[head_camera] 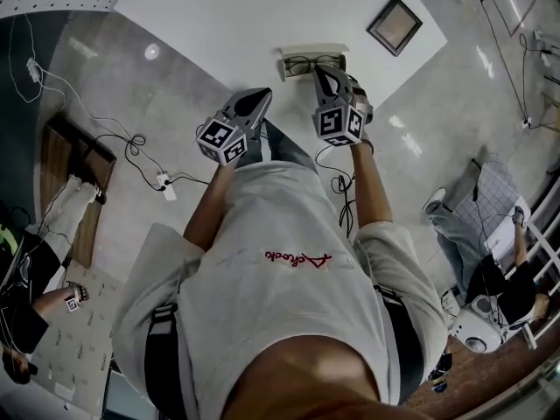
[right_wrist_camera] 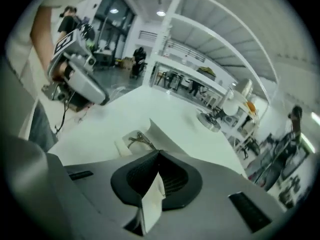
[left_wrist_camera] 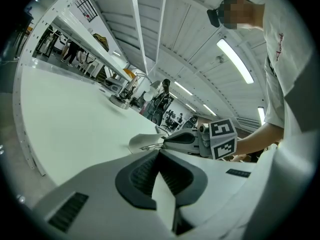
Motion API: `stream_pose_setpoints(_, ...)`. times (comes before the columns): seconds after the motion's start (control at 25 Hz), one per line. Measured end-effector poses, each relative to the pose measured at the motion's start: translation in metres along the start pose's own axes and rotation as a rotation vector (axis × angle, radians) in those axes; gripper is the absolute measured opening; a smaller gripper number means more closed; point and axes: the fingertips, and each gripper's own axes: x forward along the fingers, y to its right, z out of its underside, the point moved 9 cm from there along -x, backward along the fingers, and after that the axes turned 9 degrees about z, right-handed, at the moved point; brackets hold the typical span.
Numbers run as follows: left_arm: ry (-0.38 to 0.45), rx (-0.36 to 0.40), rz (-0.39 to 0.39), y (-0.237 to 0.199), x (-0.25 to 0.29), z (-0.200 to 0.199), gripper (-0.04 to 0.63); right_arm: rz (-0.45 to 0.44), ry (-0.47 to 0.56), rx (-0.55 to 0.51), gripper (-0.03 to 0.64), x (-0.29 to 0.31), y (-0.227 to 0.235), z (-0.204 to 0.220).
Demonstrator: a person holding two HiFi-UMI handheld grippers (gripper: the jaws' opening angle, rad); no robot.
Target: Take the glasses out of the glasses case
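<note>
**Head view.** Glasses case (head_camera: 312, 62) lying open on white counter (head_camera: 219, 16), close to the near edge. Glasses (head_camera: 313, 60) inside the case. Right hand-held gripper (head_camera: 320, 73) angled down, tips right at the case's near rim. Left hand-held gripper (head_camera: 262, 95) to the left of the case, apart from it. Dark framed square (head_camera: 395, 25) beyond the case, to its right.

**Left gripper view.** Pads pressed together, nothing pinched. Case ahead of the tips with lid raised, thin glasses frame showing inside. Right hand-held gripper reaching over the case from the right.

**Right gripper view.** Jaws pressed together, empty. Case directly beyond the tips, lid standing up on its far side, glasses lying in the tray. Contact between tips and case: cannot tell. Left hand-held gripper up and to the left of the case, well apart.
</note>
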Motion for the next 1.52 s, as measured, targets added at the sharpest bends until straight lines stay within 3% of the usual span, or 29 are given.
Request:
stream_pose_setpoints(0.16,0.011,-0.015,-0.010,-0.002,-0.002,0.001,-0.005,-0.006,-0.032,-0.361,0.034,0.007,-0.011,-0.002)
stream_pose_setpoints(0.28,0.020,-0.022,-0.015,-0.003,-0.004,0.001,-0.005,0.028,-0.036,-0.474,0.034,0.009,-0.013,0.000)
stream_pose_setpoints(0.4,0.030,-0.033,-0.026,-0.004,-0.007,0.002,-0.005,0.082,-0.024,-0.488,0.034,0.007,-0.012,0.001)
stream_pose_setpoints(0.48,0.038,-0.045,-0.033,-0.005,-0.009,0.003,-0.005,0.101,-0.025,-0.495,0.132,0.009,-0.014,0.002)
stream_pose_setpoints(0.64,0.048,-0.055,-0.041,-0.007,-0.014,0.002,-0.005,0.137,-0.048,-0.524,0.156,0.016,-0.017,0.003)
stream_pose_setpoints(0.96,0.064,-0.061,-0.057,-0.008,-0.024,0.002,-0.005,0.156,-0.020,-0.593,0.139,0.031,-0.022,0.000)
stream_pose_setpoints(1.32,0.066,-0.063,-0.061,-0.009,-0.031,0.005,-0.005,0.145,-0.031,-0.616,0.043,0.037,-0.027,0.006)
stream_pose_setpoints(1.52,0.069,-0.061,-0.063,-0.011,-0.034,0.002,-0.005,0.145,-0.039,-0.625,0.038,0.038,-0.026,0.003)
